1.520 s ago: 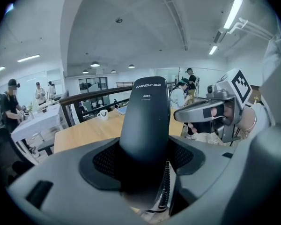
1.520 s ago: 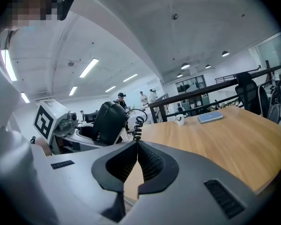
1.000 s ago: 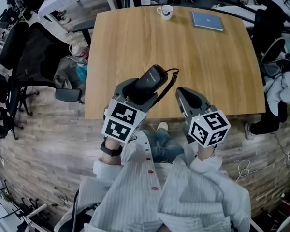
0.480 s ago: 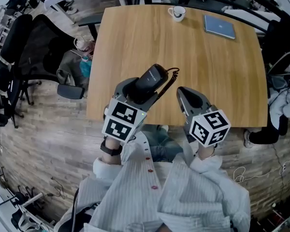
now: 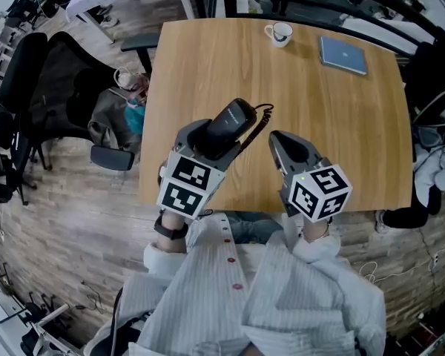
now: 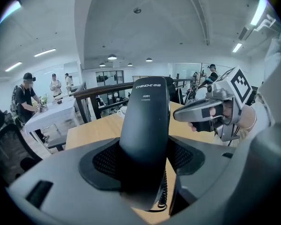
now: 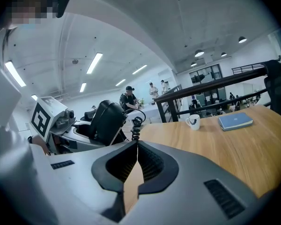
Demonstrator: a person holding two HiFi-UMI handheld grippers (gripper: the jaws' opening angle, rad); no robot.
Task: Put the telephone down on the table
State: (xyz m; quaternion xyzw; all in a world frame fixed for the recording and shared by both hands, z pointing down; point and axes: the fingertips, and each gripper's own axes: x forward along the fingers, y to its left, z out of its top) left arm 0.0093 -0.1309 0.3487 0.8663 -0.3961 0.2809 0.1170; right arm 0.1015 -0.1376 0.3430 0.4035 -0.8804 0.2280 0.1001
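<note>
A black telephone handset [image 5: 230,123] with a coiled cord [image 5: 256,128] is clamped in my left gripper [image 5: 208,141], held above the near part of the wooden table [image 5: 208,58]. In the left gripper view the handset [image 6: 144,125] rises upright between the jaws, and the cord [image 6: 163,198] dangles below it. My right gripper [image 5: 282,145] hovers just right of the handset with its jaws shut and nothing in them. From the right gripper view the handset [image 7: 105,121] and the left gripper [image 7: 79,131] sit at the left, and my right gripper [image 7: 137,150] shows its pads pressed together.
A white mug [image 5: 281,33] and a blue notebook [image 5: 343,54] lie at the table's far edge. A black office chair [image 5: 55,87] stands left of the table, with bags beside it. Dark clothing and a chair [image 5: 434,110] crowd the right side. People [image 6: 28,97] stand in the background.
Both grippers keep the same pose with the handset held. The table has shifted slightly nearer and rightward in the head view as the person moved forward.
</note>
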